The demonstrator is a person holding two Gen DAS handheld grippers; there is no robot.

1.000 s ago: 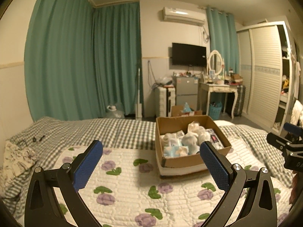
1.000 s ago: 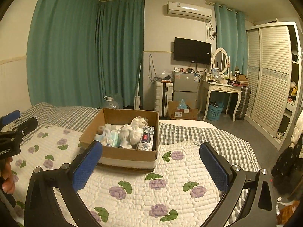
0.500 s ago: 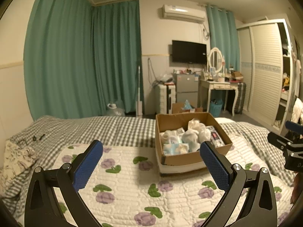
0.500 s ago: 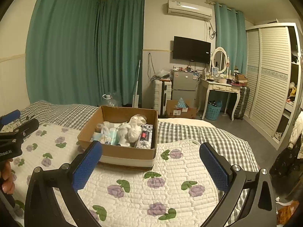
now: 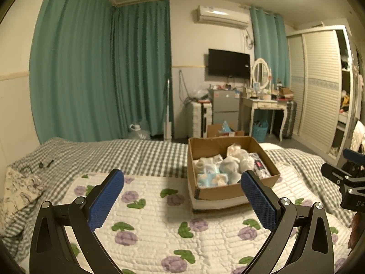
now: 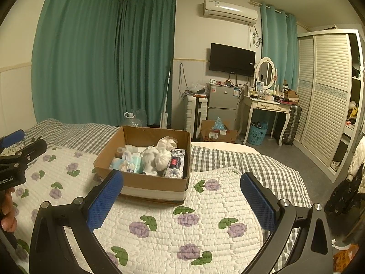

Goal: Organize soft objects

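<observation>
An open cardboard box (image 5: 230, 191) (image 6: 155, 183) sits on a white quilt with purple flowers (image 5: 159, 223) (image 6: 205, 223) on the bed. It holds several soft things: white bundles (image 5: 230, 163) (image 6: 159, 157), pale blue packs (image 5: 211, 178) (image 6: 127, 163) and a floral tissue pack (image 6: 175, 163). My left gripper (image 5: 181, 191) is open and empty, above the quilt, short of the box. My right gripper (image 6: 181, 191) is open and empty, near the box's front right. Each gripper shows at the other view's edge.
A grey checked bedspread (image 5: 127, 153) covers the bed. A floral pillow (image 5: 18, 189) lies at the left edge. Beyond the bed stand a fridge (image 6: 220, 105), a dressing table (image 6: 265, 107), a floor box (image 6: 217, 132), a wardrobe (image 6: 328, 96) and green curtains (image 6: 102, 64).
Both views have shifted slightly; the box sits a little lower and nearer in both. Both grippers stay open and empty.
</observation>
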